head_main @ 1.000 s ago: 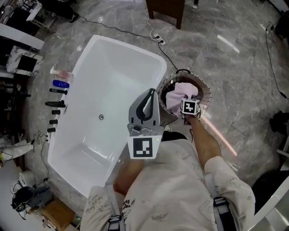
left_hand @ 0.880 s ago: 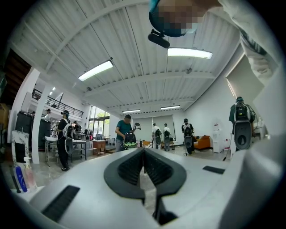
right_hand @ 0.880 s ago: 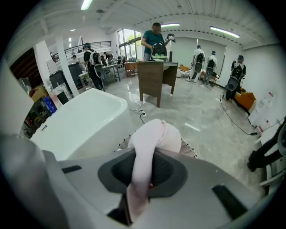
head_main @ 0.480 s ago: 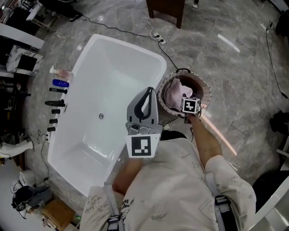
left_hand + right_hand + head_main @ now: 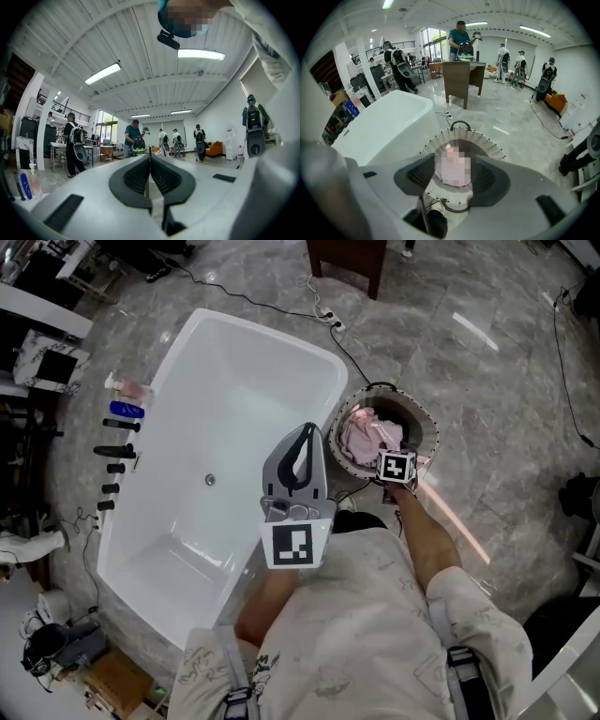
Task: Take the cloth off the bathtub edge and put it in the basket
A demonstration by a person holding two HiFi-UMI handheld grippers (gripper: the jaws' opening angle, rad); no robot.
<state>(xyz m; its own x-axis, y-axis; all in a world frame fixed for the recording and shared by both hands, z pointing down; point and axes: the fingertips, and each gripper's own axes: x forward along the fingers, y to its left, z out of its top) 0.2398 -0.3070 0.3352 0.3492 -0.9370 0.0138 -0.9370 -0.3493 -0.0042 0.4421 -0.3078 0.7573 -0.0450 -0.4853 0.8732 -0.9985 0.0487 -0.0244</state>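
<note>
The pink cloth [image 5: 367, 436] lies crumpled inside the round wire basket [image 5: 427, 430] on the floor beside the white bathtub [image 5: 184, 364]. My right gripper [image 5: 386, 457] hangs over the basket's near rim, pointing steeply down. Its jaws have just been opening and stand apart, with nothing pressed between them. In the right gripper view the cloth [image 5: 453, 174] shows as a pink patch below the gap of that gripper [image 5: 454, 164], inside the basket [image 5: 488, 143]. My left gripper [image 5: 306, 433] is held level above the tub's near edge, with its jaws shut on nothing [image 5: 150, 158].
Bottles and dark fittings [image 5: 124, 412] line the floor along the tub's left side. A wooden cabinet [image 5: 347, 259] stands beyond the basket, and cables [image 5: 324, 321] run across the marble floor. Several people stand far off in the hall [image 5: 461, 40].
The right jaws have opened and the pink cloth has dropped from them, settling lower into the basket. The left gripper has stayed where it was.
</note>
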